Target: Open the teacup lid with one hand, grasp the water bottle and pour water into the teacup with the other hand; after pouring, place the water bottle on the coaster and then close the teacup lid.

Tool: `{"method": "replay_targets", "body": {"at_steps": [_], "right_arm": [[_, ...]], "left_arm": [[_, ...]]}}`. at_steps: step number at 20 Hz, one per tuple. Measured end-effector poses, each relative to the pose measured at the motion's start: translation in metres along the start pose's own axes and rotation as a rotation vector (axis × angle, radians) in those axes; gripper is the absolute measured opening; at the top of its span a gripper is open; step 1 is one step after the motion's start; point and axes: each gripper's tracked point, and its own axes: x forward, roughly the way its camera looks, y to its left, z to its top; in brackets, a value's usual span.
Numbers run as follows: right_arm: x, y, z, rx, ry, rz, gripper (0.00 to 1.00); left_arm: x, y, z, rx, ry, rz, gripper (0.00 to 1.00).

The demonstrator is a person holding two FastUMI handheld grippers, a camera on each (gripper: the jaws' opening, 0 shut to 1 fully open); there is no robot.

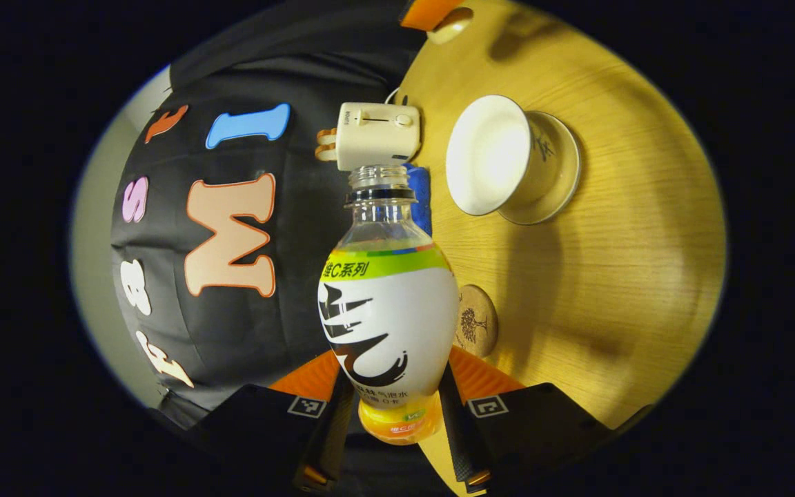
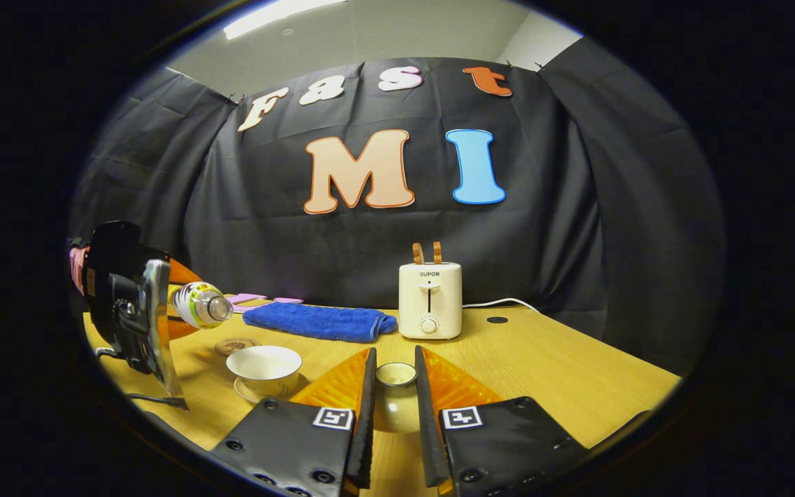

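My left gripper (image 1: 389, 407) clamps the bottle (image 1: 387, 324), held sideways above the table (image 1: 618, 276), mouth toward the open cup (image 1: 491, 155); my right gripper (image 2: 395, 376) clamps the lid (image 2: 395, 375); bare table right.

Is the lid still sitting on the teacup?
No. The teacup stands open on its saucer, and the right gripper holds the lid between its fingers, off to the side.
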Motion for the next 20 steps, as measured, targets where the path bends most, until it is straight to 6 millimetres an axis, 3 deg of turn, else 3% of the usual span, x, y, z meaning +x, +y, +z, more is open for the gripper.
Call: {"method": "replay_targets", "body": {"at_steps": [20], "right_arm": [[0.0,0.002,0.0,0.0,0.003,0.014,0.33]], "left_arm": [[-0.005,0.013,-0.014,0.345,0.118,-0.075,0.59]]}}
